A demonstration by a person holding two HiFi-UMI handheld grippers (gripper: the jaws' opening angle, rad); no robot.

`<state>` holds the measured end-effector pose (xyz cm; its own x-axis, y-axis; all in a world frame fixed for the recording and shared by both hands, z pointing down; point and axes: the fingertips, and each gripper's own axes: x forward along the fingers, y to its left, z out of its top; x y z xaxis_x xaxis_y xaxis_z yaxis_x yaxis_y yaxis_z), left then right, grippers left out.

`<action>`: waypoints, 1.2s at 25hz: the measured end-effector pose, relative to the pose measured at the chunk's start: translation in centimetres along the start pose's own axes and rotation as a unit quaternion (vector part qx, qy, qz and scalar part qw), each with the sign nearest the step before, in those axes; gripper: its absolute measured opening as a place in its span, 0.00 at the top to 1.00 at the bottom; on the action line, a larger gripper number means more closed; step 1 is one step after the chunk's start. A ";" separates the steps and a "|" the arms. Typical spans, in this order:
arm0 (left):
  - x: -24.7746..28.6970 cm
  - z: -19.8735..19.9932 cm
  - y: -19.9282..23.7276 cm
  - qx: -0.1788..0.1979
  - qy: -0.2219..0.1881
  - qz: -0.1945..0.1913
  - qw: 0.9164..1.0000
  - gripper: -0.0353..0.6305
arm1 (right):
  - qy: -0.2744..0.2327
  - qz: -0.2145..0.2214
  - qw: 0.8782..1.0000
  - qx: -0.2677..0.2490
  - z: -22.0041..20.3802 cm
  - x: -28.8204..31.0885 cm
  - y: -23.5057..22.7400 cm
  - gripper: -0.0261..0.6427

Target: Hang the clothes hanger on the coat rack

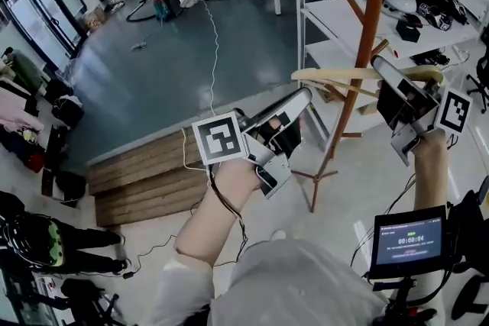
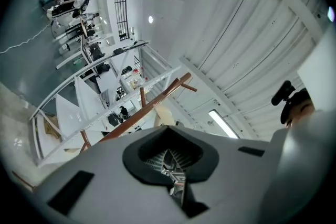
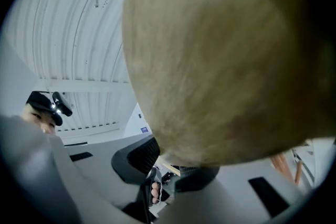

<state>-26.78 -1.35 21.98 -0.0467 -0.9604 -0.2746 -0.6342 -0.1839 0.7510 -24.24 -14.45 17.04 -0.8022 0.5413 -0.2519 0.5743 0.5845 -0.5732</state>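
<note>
A pale wooden clothes hanger [image 1: 344, 75] lies level in the air, right beside the brown coat rack pole [image 1: 365, 34]. My right gripper [image 1: 382, 72] is shut on its right half, and the hanger's wood [image 3: 220, 60] fills most of the right gripper view above the jaws [image 3: 173, 165]. My left gripper [image 1: 304, 97] is just below the hanger's left end, jaws together with nothing between them. In the left gripper view the rack pole [image 2: 142, 113] and a bit of the hanger [image 2: 163, 115] show beyond the jaws [image 2: 170, 139]. The hanger's hook is hidden.
White shelving [image 1: 336, 11] with bags and boxes stands right behind the rack. The rack's legs [image 1: 317, 175] spread on the floor. A wooden pallet [image 1: 145, 179] lies to the left with a cable [image 1: 210, 42] over it. A small screen [image 1: 409, 240] is at lower right.
</note>
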 end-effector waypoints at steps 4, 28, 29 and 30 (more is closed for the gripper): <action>1.3 2.4 -0.7 -0.014 -0.034 0.014 0.999 0.94 | 0.025 0.025 0.999 -0.006 2.0 3.4 0.6 0.83; 2.2 6.8 -2.6 -0.060 -0.128 0.027 0.990 0.94 | 0.073 0.092 0.992 -0.042 9.0 11.2 6.3 0.83; 2.1 6.8 -2.6 -0.062 -0.128 0.027 0.989 0.94 | 0.076 0.094 0.992 -0.042 9.1 11.4 6.6 0.83; 1.9 6.8 -2.6 -0.064 -0.128 0.028 0.989 0.94 | 0.079 0.096 0.991 -0.041 9.2 11.6 6.9 0.83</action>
<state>-30.45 -1.31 15.47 -0.2839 -0.8883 -0.3610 -0.5234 -0.1719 0.8346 -31.05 -9.71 3.03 -0.6453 0.7313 -0.2212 0.7303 0.5054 -0.4596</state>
